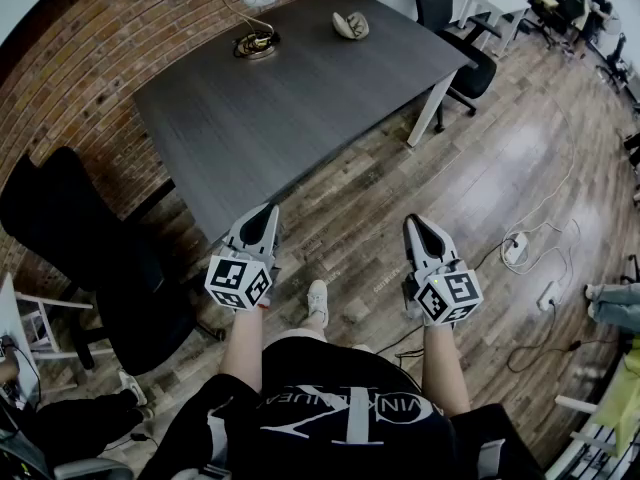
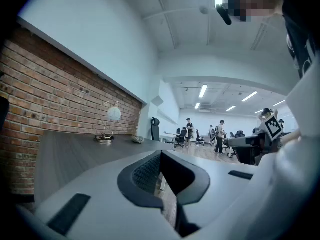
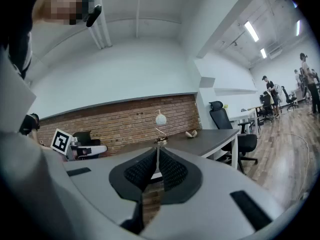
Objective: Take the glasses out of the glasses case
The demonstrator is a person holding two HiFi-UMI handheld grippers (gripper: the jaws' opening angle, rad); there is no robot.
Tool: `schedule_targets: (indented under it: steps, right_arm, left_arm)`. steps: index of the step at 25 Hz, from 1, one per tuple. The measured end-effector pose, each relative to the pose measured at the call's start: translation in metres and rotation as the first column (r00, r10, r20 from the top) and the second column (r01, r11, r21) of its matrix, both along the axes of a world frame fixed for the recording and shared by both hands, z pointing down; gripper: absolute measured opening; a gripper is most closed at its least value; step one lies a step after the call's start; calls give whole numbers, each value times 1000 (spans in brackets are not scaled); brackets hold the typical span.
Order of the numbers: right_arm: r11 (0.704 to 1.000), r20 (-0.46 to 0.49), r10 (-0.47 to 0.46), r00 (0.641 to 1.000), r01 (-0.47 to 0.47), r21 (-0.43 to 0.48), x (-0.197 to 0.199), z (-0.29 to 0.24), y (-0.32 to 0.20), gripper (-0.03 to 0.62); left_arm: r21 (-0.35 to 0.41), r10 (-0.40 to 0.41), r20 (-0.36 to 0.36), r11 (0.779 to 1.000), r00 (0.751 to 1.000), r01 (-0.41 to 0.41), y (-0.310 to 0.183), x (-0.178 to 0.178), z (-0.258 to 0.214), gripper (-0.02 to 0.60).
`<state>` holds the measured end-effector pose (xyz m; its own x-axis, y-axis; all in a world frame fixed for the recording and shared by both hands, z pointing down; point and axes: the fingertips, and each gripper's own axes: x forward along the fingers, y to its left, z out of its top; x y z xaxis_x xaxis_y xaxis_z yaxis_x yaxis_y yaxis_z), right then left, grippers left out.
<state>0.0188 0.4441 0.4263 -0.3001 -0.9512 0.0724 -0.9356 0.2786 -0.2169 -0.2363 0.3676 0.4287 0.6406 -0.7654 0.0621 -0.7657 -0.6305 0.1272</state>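
Note:
The glasses case [image 1: 350, 25] is a small beige shell lying partly open at the far end of the dark wooden table [image 1: 300, 108]. It also shows small and distant as the case [image 2: 137, 139] in the left gripper view and the case [image 3: 190, 133] in the right gripper view. No glasses can be made out at this distance. My left gripper [image 1: 268, 211] is held level just short of the table's near edge, jaws together and empty [image 2: 160, 154]. My right gripper [image 1: 413, 221] hangs over the wooden floor, off the table's near corner, shut with nothing in it [image 3: 157, 149].
A lamp with a round white shade [image 1: 257, 8] stands at the table's far end, left of the case. A black office chair [image 1: 80, 238] is at my left, another chair [image 1: 450, 28] by the table's far right corner. Cables and a power strip [image 1: 520, 248] lie on the floor at right.

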Motion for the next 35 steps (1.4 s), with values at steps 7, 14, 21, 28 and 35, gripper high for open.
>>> schedule_targets:
  steps: [7,14,21,28,35]
  right_arm:
    - [999,23,15,1000,-14,-33,0,17,-55,35]
    - [998,16,48,999,-48,-29,8,9,-103,35]
    - [997,41,76,996,-75,-25,13,11,-143,37]
    - [993,72,115,991,-114,-15,17,9,-178,37]
    - [989,100,145,984,-143,-25,35,9,-202,38]
  left_arm:
    - [-18,25,12,1000,1000,-25,-59,8,8,15]
    - [-7,50,-3,999,999,-50,-114,14,-3,15]
    - [-11,85,-5,996,996,-85,-159,26,0,15]
    - [-16,105,-3,994,994,-106,-194,28,4,15]
    - [-17,104,-15,994,994,-104,-217,33,5,15]
